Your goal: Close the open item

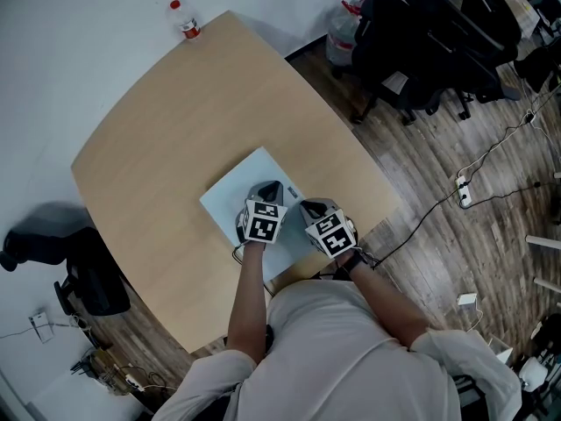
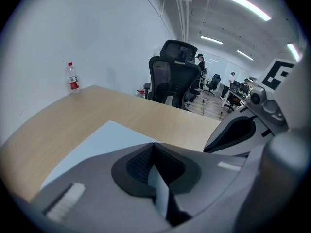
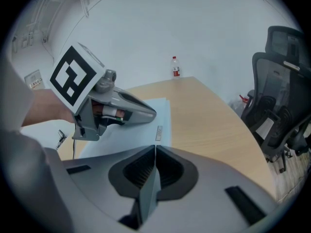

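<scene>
Left hand-held gripper (image 1: 272, 188), right hand-held gripper (image 1: 308, 207) over pale-blue item (image 1: 235, 196).

Head view steeply down over the table (image 1: 166, 139); gripper views low along their jaws (shared: tabletop, bottle (image 2: 72, 78)).

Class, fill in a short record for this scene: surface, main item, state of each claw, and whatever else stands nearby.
Surface: light wooden table
Main item: pale blue flat item, perhaps a folder, lying flat on the table; cannot tell whether it is open
Claws: left claw shut, nothing between; right claw shut, nothing between; side by side over the item
Far corner: water bottle, red cap, upright
Floor: black office chairs
</scene>
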The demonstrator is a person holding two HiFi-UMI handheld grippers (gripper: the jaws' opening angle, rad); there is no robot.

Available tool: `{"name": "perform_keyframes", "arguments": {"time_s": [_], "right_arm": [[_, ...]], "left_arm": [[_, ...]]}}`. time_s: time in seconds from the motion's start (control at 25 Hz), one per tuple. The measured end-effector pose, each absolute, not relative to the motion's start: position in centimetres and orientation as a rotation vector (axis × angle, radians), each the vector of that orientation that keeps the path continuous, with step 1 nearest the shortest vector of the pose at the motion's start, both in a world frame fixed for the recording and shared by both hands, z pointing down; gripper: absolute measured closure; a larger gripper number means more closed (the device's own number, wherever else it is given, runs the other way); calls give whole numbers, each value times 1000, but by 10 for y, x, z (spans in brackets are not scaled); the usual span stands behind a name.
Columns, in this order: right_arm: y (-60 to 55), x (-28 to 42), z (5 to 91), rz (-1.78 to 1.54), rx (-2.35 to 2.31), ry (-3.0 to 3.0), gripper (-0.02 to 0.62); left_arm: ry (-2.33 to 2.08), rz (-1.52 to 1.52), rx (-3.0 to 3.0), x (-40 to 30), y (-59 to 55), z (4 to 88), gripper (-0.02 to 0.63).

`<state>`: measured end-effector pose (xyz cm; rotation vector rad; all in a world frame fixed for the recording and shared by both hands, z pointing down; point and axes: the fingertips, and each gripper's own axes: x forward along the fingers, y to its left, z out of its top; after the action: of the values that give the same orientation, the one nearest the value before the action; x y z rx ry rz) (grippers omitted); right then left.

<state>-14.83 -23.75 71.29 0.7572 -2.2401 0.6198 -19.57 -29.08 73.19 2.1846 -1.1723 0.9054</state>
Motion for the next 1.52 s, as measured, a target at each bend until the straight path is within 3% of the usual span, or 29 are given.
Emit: {"name": "perform_keyframes", "arguments": {"time_s": [1.24, 1.52], "right_arm": [[-234, -145, 733, 607, 684, -2207, 581], [-240, -143, 688, 514, 690, -2308, 581]], "left_arm": [[-1201, 1022, 2197, -187, -291, 753, 597], [-1379, 772, 2165, -201, -282, 698, 597]]}}
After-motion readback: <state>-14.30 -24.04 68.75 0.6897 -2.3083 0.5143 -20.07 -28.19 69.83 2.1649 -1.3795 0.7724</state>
